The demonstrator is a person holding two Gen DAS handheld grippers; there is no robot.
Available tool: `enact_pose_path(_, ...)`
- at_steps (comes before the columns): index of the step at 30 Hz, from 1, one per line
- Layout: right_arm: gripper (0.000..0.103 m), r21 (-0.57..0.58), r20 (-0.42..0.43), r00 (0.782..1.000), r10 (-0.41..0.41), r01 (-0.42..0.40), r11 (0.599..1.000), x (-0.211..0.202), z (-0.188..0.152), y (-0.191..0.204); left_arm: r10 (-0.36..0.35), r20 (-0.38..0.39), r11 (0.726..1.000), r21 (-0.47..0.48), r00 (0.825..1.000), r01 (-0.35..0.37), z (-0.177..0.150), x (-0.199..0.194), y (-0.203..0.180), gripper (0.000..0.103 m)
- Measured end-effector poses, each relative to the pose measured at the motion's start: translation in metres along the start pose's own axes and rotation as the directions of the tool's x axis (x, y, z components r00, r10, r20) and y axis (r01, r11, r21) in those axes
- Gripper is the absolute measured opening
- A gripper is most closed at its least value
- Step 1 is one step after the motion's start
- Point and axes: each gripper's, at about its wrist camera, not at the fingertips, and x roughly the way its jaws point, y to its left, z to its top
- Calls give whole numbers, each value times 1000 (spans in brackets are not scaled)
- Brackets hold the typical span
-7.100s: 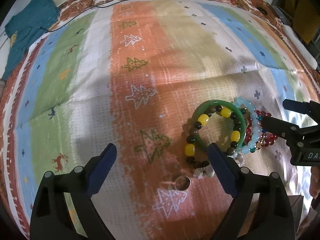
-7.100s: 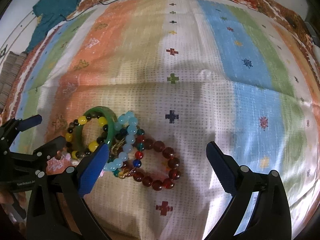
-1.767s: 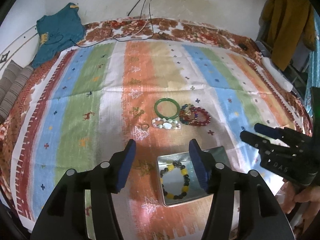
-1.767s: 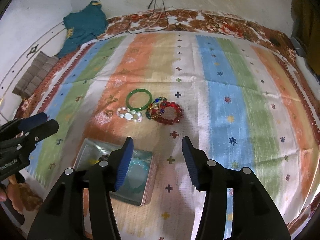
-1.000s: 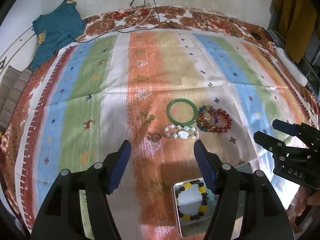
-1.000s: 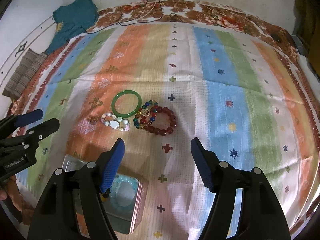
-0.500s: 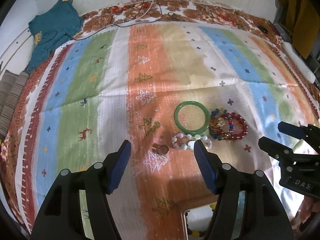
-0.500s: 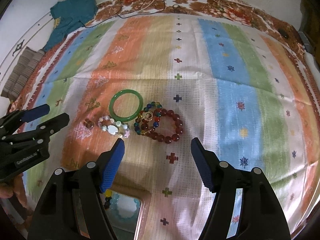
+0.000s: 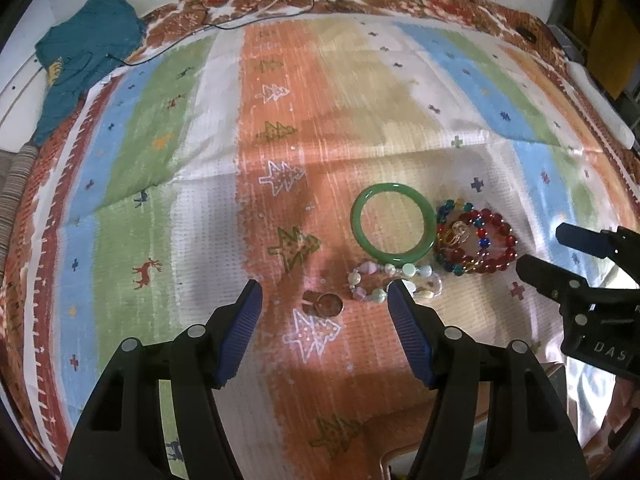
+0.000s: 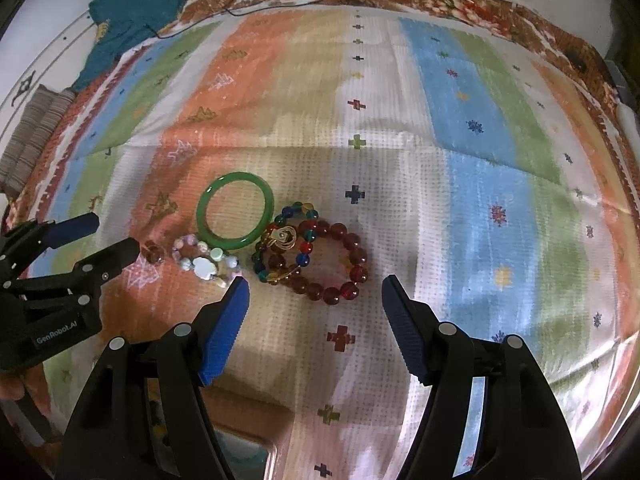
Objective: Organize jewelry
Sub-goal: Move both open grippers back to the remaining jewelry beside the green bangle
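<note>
A green bangle (image 9: 394,222) (image 10: 235,210) lies on the striped cloth. A pale bead bracelet (image 9: 394,285) (image 10: 206,263) lies just below it, and a small brown ring (image 9: 329,305) (image 10: 153,254) to its left. A dark red bead bracelet (image 9: 476,242) (image 10: 328,262) with a multicoloured one lies to the right. My left gripper (image 9: 324,300) is open and empty, just above the ring. My right gripper (image 10: 314,292) is open and empty, near the red bracelet. A metal box corner (image 10: 244,454) (image 9: 394,466) peeks in at the bottom edge.
A teal garment (image 9: 80,60) lies at the far left corner with cables (image 9: 256,4) along the back. A folded striped cloth (image 10: 28,136) sits at the left edge. The right gripper shows at the right of the left wrist view (image 9: 552,256).
Both grippers have moved forward and lower toward the jewelry. The metal box with the bracelets in it has slid almost out of view below. Both stay open.
</note>
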Motion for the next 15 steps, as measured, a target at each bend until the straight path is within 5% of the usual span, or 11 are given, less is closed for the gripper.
enact_pose_path(15,68,8,-50,999,14,-13,1000,27,12,2,13,-87,1000,27,996,-10,-4,32,2,65)
